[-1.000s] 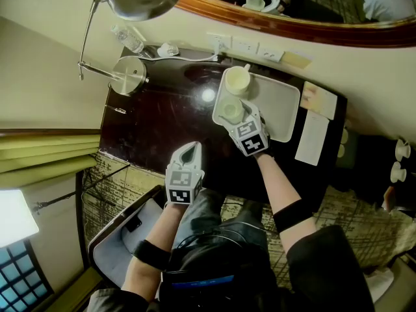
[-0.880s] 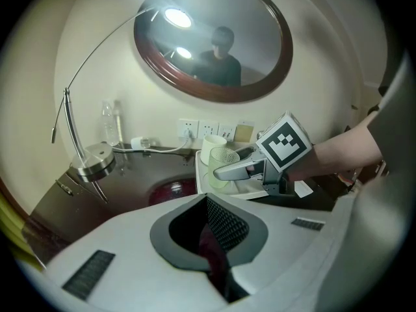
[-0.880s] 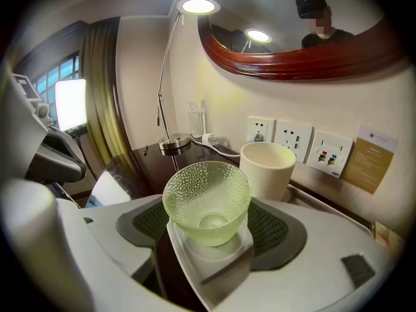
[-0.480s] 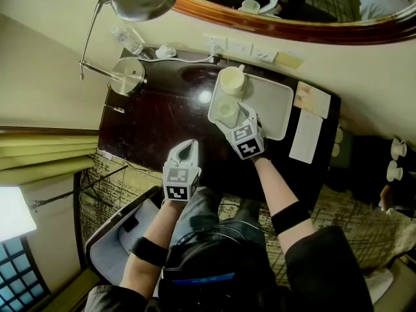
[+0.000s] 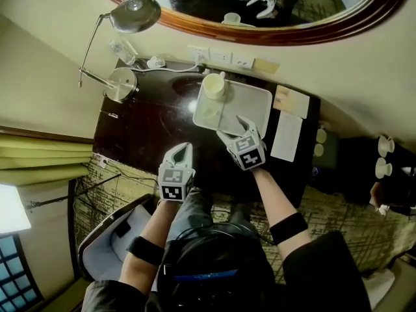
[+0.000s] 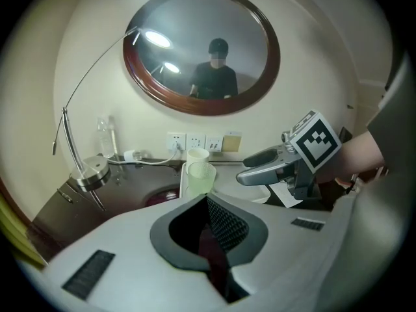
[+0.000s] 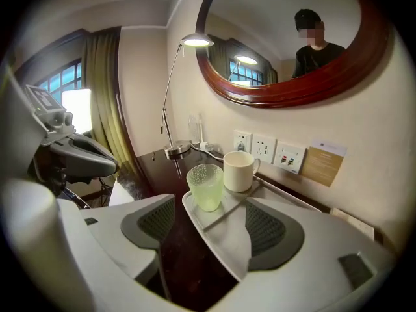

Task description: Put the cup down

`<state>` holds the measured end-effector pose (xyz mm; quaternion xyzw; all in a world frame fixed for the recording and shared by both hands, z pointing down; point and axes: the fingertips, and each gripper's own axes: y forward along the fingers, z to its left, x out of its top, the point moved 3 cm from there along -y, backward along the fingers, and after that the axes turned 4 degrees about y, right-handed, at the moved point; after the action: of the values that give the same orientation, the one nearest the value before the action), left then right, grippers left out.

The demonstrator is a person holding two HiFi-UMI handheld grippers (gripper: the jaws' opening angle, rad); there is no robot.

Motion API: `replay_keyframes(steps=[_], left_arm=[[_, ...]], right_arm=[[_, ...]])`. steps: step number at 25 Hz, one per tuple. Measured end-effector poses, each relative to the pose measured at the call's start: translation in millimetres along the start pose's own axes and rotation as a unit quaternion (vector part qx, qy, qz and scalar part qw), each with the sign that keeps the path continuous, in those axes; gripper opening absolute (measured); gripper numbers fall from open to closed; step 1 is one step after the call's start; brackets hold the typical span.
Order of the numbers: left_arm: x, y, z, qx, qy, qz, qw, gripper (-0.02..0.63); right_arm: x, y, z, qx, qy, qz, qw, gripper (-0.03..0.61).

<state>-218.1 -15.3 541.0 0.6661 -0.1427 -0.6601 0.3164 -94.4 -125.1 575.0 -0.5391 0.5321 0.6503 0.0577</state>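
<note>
Green-tinted glass marks the cup point(image 7: 206, 186), which stands upright on the tray point(image 5: 252, 108) at its near left corner. A white mug point(image 7: 239, 171) stands just beside it at the far left corner, by the wall sockets. Nothing else sits on the tray. The cup looks empty, and so does the mug as seen in the head view.

The right gripper point(image 7: 209, 221) is released: its jaws stand apart with only the tray's near edge between them, and they have just been closing a little. The cup lies straight ahead of it, beyond the jaw tips and clear of both pads, with its long axis vertical. Judging by that, the cup is already put down, and the next move needs only a clean retreat along the line the gripper points.

The left gripper point(image 6: 211, 223) is clenched on nothing. It hovers over the near edge of the dark wooden desk point(image 5: 156, 119), farther from the cup than the right one.
</note>
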Motion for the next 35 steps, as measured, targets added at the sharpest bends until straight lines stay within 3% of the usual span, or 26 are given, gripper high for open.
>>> replay_keyframes(steps=[4,12,23,35], left_arm=[[9,-7,-16,0.003,0.0,-0.007,1.0,0.0],[24,-12,-60,-0.01,0.009,-0.015,0.9998,0.0],[21,-23,-111,-0.029,0.009,-0.024,0.9992,0.0],[15,-23,-127,-0.058,-0.011,-0.035,0.9976,0.0]], right_arm=[[-11,-39,-8,-0.015,0.005,-0.006,1.0,0.206],[-52,-106,-37,-0.055,0.028,-0.014,0.998,0.037],[-84,-191,-43,-0.078,0.076,-0.023,0.994,0.0],[-123,-226,-51,-0.102,0.126,-0.023,0.986,0.0]])
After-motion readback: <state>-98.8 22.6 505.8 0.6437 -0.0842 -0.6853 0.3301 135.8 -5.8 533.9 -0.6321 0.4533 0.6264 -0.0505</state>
